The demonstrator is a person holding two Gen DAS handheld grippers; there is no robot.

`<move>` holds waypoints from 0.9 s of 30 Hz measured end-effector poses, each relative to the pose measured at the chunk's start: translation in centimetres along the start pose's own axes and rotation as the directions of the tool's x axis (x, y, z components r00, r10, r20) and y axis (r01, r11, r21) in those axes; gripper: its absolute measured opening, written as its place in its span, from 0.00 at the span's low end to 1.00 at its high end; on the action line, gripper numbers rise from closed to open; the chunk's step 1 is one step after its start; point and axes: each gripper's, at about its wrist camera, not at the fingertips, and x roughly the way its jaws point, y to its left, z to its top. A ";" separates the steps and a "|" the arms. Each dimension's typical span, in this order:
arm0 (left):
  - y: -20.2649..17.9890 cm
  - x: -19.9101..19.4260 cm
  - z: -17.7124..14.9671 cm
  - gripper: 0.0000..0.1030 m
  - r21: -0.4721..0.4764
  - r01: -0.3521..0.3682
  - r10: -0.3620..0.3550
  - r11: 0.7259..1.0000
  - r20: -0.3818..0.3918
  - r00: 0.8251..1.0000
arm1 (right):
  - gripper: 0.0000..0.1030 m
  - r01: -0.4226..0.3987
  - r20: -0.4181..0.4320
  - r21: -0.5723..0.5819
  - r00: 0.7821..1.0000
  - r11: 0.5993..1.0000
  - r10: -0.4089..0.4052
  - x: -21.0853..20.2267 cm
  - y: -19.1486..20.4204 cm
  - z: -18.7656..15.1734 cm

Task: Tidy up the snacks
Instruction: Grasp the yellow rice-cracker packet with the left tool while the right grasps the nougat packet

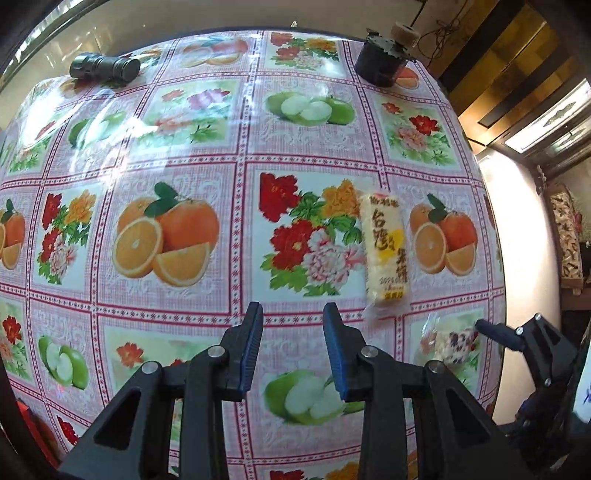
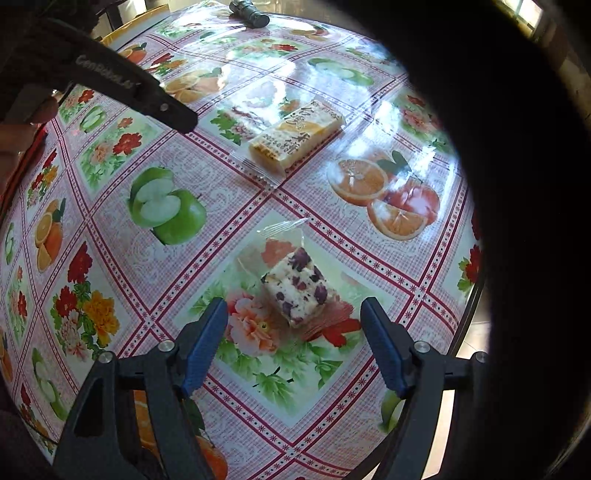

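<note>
A yellow wrapped rice cracker bar (image 1: 386,245) lies on the fruit-and-flower tablecloth (image 1: 207,147), ahead and to the right of my open, empty left gripper (image 1: 293,314). It also shows in the right wrist view (image 2: 295,138). A white nougat square with dark red bits, in clear wrap (image 2: 297,291), lies just ahead of my open right gripper (image 2: 293,314), roughly between its fingertips. The nougat also shows in the left wrist view (image 1: 452,341), with a right gripper finger (image 1: 498,332) beside it. The left gripper's arm (image 2: 140,96) crosses the upper left of the right wrist view.
A black flashlight (image 1: 105,66) lies at the far left of the table, also seen in the right wrist view (image 2: 249,13). A dark jar (image 1: 382,59) stands at the far right corner. The table edge (image 1: 495,258) curves along the right. A large dark shape (image 2: 517,221) blocks the right side.
</note>
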 end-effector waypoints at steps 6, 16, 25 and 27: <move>-3.2 0.9 2.8 0.32 -0.005 0.049 -0.049 0.999 0.002 0.999 | 0.80 0.029 0.018 -0.045 0.999 0.999 -0.028 0.6 0.8 1.7; -6.8 4.4 4.7 0.35 0.030 0.027 -0.025 0.999 -0.043 0.999 | 0.84 -0.008 0.049 -0.012 0.999 1.000 0.009 1.8 0.7 1.5; -9.6 5.4 3.8 0.32 0.166 -0.108 0.111 0.980 -0.011 0.994 | 0.62 -0.025 0.085 0.014 0.996 1.000 0.024 2.0 1.4 2.4; -8.9 5.1 3.2 0.31 0.166 -0.109 0.113 0.980 -0.015 0.993 | 0.49 -0.024 0.076 0.019 0.997 1.000 0.022 1.9 1.6 2.4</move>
